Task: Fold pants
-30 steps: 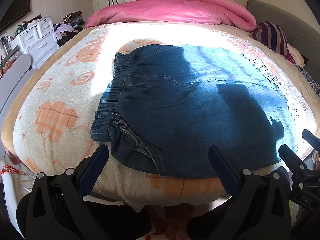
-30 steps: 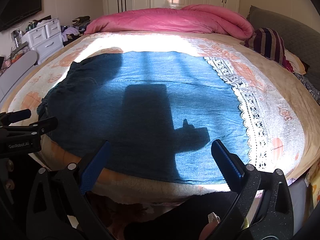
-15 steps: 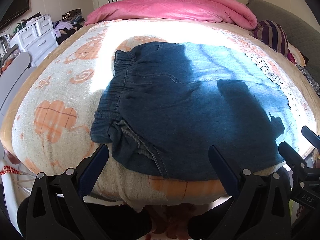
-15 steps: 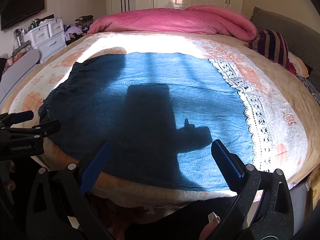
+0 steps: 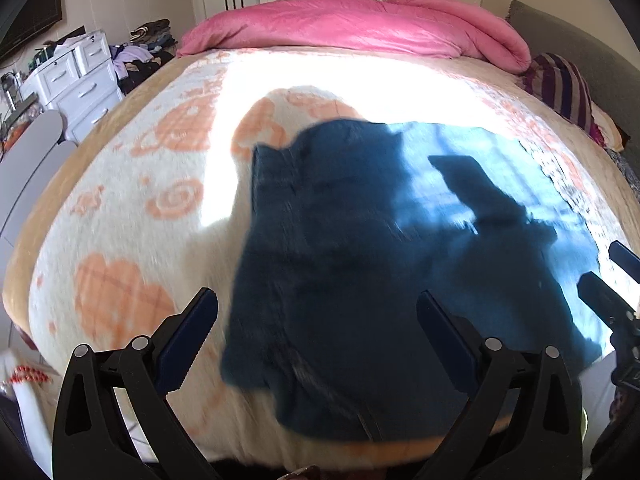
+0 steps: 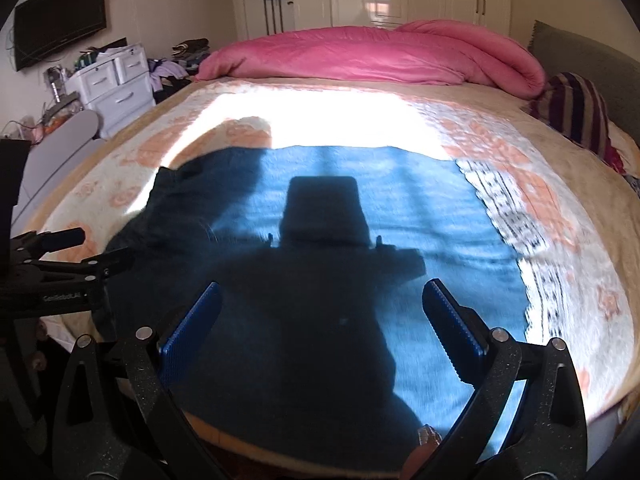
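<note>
The pants [image 5: 360,264] lie flat across the bed [image 5: 132,208] near its front edge, soft, limp denim likely best pinched at the thick waistband or hem corners, while the left gripper [image 5: 316,332] and right gripper [image 6: 320,320] both hover spread and empty.

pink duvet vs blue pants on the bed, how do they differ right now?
The pink duvet is bunched in a thick roll along the far end of the bed; the blue pants lie spread flat near the front edge. The duvet is plain pink; the pants are blue denim with white lace trim at one end. Neither is gripped: left gripper and right gripper are open.
</note>
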{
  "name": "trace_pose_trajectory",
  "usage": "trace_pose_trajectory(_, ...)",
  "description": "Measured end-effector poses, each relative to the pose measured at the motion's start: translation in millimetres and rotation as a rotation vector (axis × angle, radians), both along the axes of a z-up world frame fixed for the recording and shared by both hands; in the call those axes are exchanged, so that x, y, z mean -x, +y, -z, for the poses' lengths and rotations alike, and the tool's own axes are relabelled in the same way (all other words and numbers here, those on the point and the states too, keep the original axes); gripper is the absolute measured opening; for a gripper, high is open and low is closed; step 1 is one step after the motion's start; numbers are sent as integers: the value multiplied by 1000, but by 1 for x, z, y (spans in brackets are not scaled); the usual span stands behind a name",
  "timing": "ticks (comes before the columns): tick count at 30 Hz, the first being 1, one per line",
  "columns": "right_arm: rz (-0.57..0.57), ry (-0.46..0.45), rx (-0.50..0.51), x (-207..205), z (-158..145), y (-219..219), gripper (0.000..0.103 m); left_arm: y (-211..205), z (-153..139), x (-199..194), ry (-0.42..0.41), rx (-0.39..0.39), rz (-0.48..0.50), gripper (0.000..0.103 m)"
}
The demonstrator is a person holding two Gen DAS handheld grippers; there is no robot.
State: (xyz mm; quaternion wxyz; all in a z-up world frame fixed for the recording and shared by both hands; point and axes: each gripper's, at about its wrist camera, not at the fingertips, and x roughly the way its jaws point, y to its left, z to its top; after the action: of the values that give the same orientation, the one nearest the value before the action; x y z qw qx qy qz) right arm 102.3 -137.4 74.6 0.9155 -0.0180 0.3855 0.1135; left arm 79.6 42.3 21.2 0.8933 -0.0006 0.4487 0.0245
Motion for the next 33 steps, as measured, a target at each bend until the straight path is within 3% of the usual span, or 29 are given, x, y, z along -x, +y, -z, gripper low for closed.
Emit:
trace_pose_trajectory(8,-68,-30,46,-74,-12,23,95,38,-3,-69,25,31,-37,99)
trace_pose_trajectory(15,-130,-19,106,-140,-5,46,95,66,21,-125,100,49,-56,99)
trace_pose_trajectory(22,-196,11,186,-194,14,66,95,75,43,-153,108,77,-29,99)
trace_pose_trajectory(26,-228,28,215,-214,23,75,95,75,42,-162,67,84,15,97)
trace_pose_trajectory(28,-252,38,225,-222,29,79,95,71,42,-165,50,74,56,79)
trace_pose_trajectory(30,-279,53,230,-227,33,84,95,71,46,-169,62,90,90,44)
trace_pose_trajectory(31,-299,58,239,-229,35,87,95,72,48,-170,67,122,111,37)
trace_pose_trajectory(33,-337,56,262,-229,38,93,95,75,45,-168,48,132,116,36)
